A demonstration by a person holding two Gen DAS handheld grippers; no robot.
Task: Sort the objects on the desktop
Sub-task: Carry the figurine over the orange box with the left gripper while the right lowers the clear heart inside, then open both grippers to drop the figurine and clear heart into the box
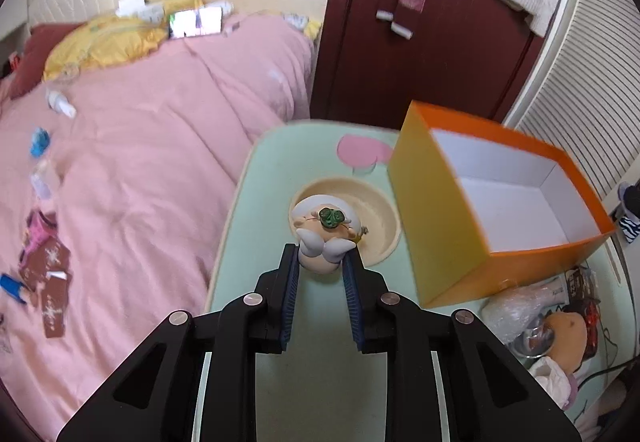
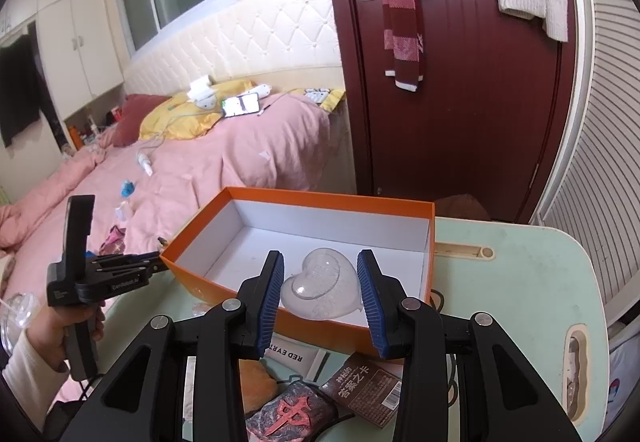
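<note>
- Now the left gripper [image 1: 322,262] has its jaws clamped on a small angel figurine [image 1: 326,238], which sits at the near edge of a cream bowl [image 1: 380,217] on the pale green bench [image 1: 240,262].
- Right gripper [image 2: 321,292]: jaws closed on a clear heart-shaped shell [image 2: 320,288], held over the near wall of the orange box [image 2: 328,203].

The left wrist view looks steeply down along its fingers [image 1: 294,274], close over the mint desk [image 1: 320,378], with the bed [image 1: 140,161] at left. The right wrist view faces forward and down, close above the orange box [image 2: 320,203]. Both take in the box [image 1: 436,226], desk [image 2: 520,266], bed [image 2: 224,161] and dark red door [image 1: 440,61].
</note>
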